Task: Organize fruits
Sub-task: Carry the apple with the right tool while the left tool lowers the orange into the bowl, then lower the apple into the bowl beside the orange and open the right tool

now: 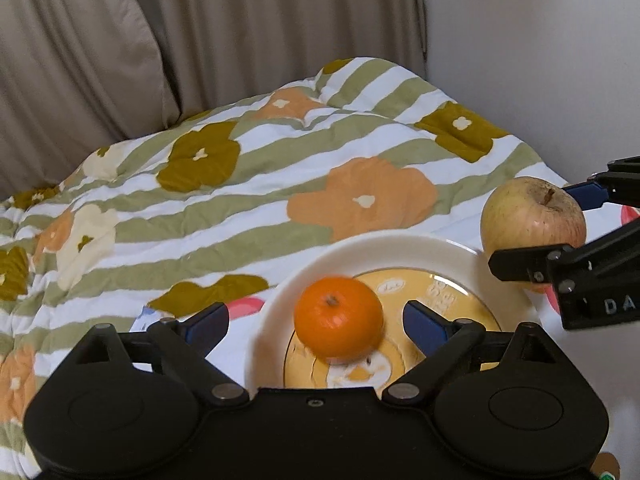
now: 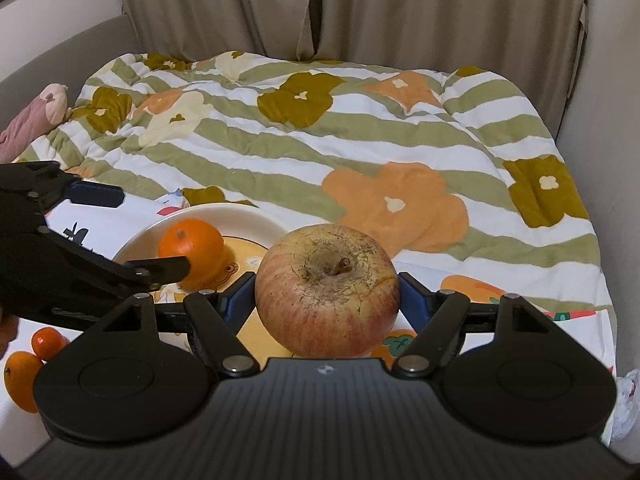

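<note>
On a flower-print quilt [image 2: 360,128], the left gripper [image 1: 316,322] stood spread wide around a small orange [image 1: 338,318] resting on a cream plate [image 1: 400,250], its blue pads clear of the peel on both sides. The right gripper [image 2: 327,294] pinched an apple [image 2: 326,292] across its widest part, stem up, holding it at the plate's near edge. Two more oranges [image 2: 36,356] waited lower left (partly hidden behind the gripper body). The apple looked firm and fairly heavy, its waxy skin likely to slip unless gripped at the middle; the orange seemed lighter and softer, best taken gently across its sides to avoid bruising.
</note>
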Available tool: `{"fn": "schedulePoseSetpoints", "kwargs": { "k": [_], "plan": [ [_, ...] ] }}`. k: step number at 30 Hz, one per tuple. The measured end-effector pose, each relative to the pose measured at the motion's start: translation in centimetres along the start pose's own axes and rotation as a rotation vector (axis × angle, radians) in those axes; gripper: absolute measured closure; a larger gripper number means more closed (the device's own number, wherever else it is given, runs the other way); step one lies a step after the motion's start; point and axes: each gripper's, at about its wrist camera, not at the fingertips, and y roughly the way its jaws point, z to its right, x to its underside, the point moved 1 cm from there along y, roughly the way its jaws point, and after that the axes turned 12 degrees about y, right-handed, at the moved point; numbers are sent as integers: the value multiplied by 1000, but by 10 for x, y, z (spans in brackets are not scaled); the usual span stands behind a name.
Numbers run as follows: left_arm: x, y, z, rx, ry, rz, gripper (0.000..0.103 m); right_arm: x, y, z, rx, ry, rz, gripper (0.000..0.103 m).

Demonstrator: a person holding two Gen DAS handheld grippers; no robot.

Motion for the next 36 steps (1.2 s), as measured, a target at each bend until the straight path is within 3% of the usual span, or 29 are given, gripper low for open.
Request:
{"fn": "schedulePoseSetpoints", "kwargs": {
  "k": [15, 28, 31, 34, 36],
  "plan": [
    [35, -34, -19, -41, -143, -44, 7, 7, 25, -32, -84, -149, -3, 13],
    [44, -49, -18, -48, -208, -52, 7, 14, 48, -41, -130, -235, 5, 13],
    [45, -52, -16, -60, -212, -52, 7, 15, 39, -41, -128, -243, 69, 1],
    [47, -58, -16, -68, -221, -49, 7, 13, 28, -39, -129, -232, 113, 0],
    [48, -61, -16, -71, -226, -48, 7, 11, 25, -38, -140, -215, 98, 0]
  ]
}}
